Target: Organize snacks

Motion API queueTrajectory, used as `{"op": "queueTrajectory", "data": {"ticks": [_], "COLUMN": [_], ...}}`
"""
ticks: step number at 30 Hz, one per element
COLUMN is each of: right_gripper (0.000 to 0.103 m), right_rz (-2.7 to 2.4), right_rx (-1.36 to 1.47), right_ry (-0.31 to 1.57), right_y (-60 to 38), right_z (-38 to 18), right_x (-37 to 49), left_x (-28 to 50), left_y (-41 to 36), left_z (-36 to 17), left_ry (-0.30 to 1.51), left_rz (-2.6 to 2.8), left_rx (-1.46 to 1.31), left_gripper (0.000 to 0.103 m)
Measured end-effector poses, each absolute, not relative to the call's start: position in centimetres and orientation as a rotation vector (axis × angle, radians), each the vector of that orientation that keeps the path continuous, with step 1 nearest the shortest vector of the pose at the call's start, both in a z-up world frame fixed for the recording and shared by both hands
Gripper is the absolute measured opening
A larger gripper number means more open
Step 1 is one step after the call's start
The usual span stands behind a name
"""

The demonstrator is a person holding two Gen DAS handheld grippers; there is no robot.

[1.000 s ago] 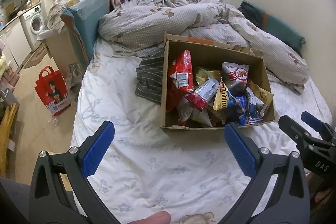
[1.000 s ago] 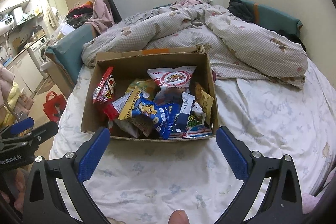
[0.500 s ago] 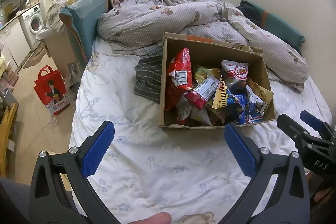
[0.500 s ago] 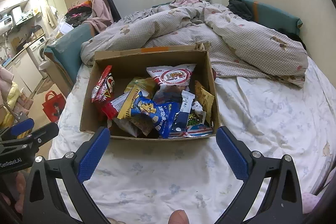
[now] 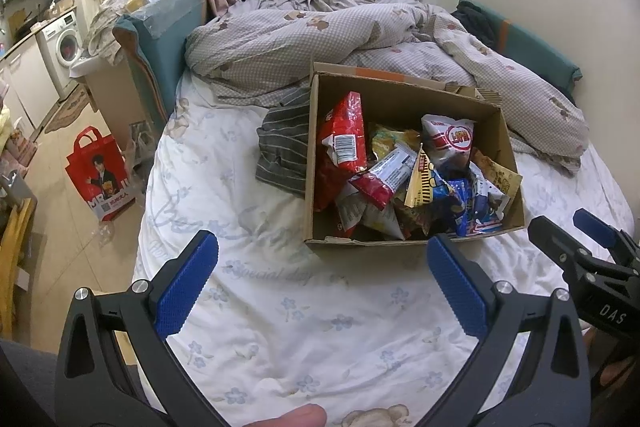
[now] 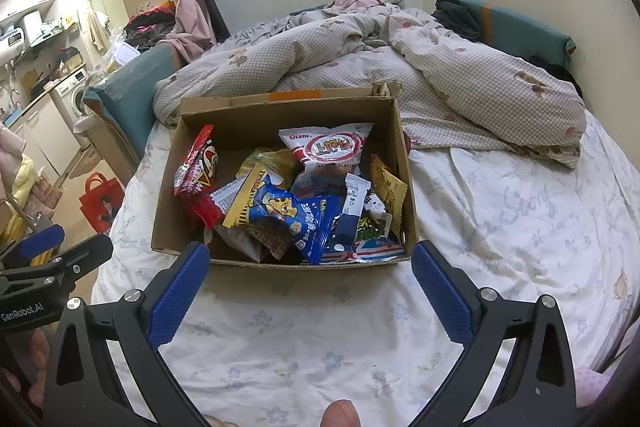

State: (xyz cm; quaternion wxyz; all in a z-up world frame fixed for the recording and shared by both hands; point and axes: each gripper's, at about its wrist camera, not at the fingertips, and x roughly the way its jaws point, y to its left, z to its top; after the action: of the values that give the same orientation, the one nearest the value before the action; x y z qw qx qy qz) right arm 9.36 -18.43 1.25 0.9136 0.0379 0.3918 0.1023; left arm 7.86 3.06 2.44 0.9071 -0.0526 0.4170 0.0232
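An open cardboard box (image 5: 400,95) (image 6: 280,111) full of snack bags sits on the bed. Inside are a red chip bag (image 5: 346,139) (image 6: 198,167) at the left wall, a white and red bag (image 5: 450,137) (image 6: 326,149) at the back, a blue bag (image 6: 296,213) in the middle and several more. My left gripper (image 5: 322,285) is open and empty, over the sheet just short of the box's near left. My right gripper (image 6: 310,293) is open and empty, just short of the box's near wall. Each gripper shows at the other view's edge.
A rumpled checked duvet (image 5: 340,35) (image 6: 440,83) lies behind the box. A striped grey garment (image 5: 284,147) lies left of the box. The white floral sheet (image 5: 300,307) (image 6: 520,219) spreads around it. A red shopping bag (image 5: 100,171) stands on the floor beside the bed's left edge.
Both grippers have drifted slightly relative to the box, which sits a little differently in each view. Both stay open and empty. Nothing in the box has moved.
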Motion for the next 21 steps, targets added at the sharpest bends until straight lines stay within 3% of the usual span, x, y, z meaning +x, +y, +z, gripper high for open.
{"op": "queueTrajectory", "data": {"ticks": [21], "right_gripper": [0.103], "right_rz": [0.201], "right_rx": [0.081], "right_ry": [0.808], "right_y": [-18.78], "right_z": [1.31], "right_x": [9.52], "left_x": [8.01], "left_y": [3.17], "left_z": [2.37], "left_ry": [0.863], "left_rz": [0.046], "left_rx": [-0.096], "left_gripper": [0.103]}}
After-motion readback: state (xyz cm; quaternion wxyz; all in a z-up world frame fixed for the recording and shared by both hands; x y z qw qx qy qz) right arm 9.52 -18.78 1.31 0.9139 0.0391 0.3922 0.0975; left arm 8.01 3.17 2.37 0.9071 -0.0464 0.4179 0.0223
